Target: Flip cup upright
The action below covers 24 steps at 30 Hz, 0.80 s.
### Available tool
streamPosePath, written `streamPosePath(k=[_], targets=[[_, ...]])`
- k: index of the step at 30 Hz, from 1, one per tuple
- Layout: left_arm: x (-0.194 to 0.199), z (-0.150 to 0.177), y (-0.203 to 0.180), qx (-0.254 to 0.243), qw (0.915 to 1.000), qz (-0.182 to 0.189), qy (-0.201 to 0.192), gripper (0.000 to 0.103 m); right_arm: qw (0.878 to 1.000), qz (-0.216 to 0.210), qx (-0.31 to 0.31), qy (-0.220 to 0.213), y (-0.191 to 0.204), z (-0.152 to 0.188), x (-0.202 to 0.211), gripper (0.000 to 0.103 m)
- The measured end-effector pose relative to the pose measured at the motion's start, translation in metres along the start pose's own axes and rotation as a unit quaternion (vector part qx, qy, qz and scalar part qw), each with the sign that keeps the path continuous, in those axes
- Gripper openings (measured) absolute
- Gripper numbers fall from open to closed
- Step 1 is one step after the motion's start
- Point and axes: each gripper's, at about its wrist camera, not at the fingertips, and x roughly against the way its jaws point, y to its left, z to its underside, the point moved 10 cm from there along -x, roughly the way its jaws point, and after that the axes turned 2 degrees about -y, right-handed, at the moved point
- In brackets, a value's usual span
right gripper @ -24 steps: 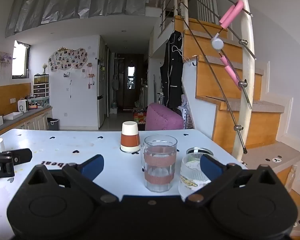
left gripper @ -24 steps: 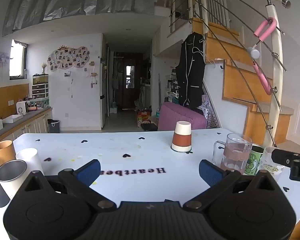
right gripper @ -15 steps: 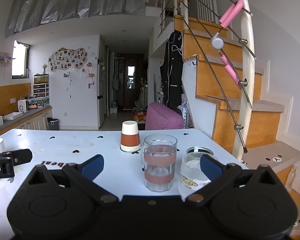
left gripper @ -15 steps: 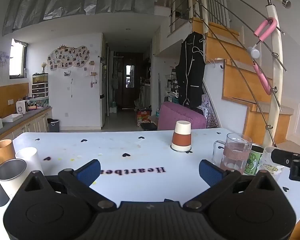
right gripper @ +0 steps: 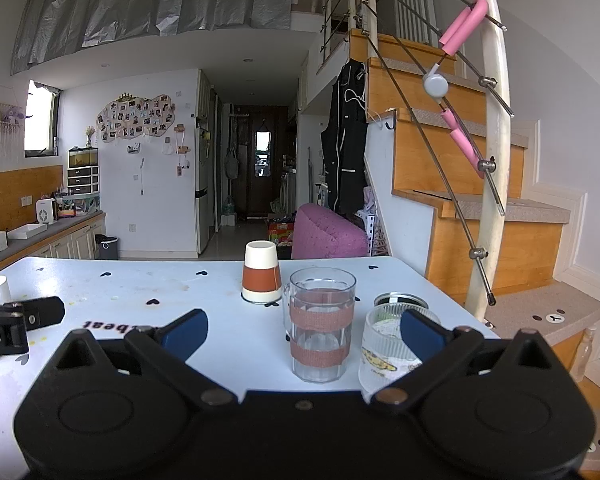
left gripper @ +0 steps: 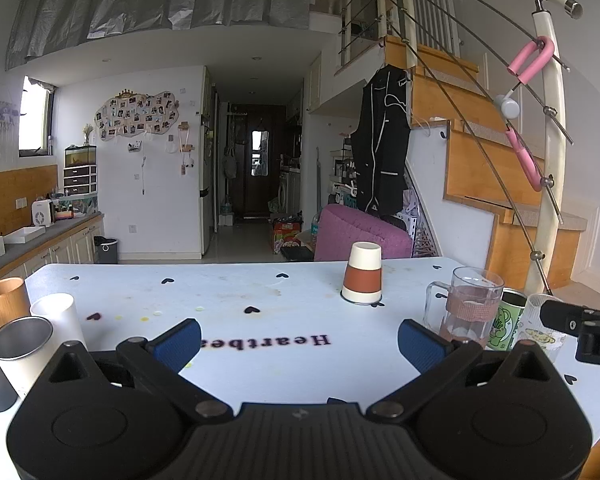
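A white paper cup with a rust-brown band (left gripper: 362, 279) stands upside down on the white table (left gripper: 260, 364), far from both grippers; it also shows in the right wrist view (right gripper: 261, 272). My left gripper (left gripper: 300, 346) is open and empty, well short of the cup and to its left. My right gripper (right gripper: 302, 330) is open and empty, with a glass mug (right gripper: 321, 328) standing between its fingers' line and the cup.
A glass mug (left gripper: 470, 306), a green can (left gripper: 506, 324) and a ribbed glass (right gripper: 392, 350) stand at the right. A wooden cup (left gripper: 6, 300), a white cup (left gripper: 58, 316) and a steel tumbler (left gripper: 20, 354) stand at the left. The stair railing (right gripper: 492, 140) rises beyond the right edge.
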Motion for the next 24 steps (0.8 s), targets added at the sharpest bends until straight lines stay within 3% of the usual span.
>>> streamPosePath(k=[24], targets=[[-0.0002,0.0004,-0.0006,0.002,1.0000,0.000,0.000,0.103,1.000,-0.001,-0.001,0.002,0.0016,0.0042,-0.0012,0.103]])
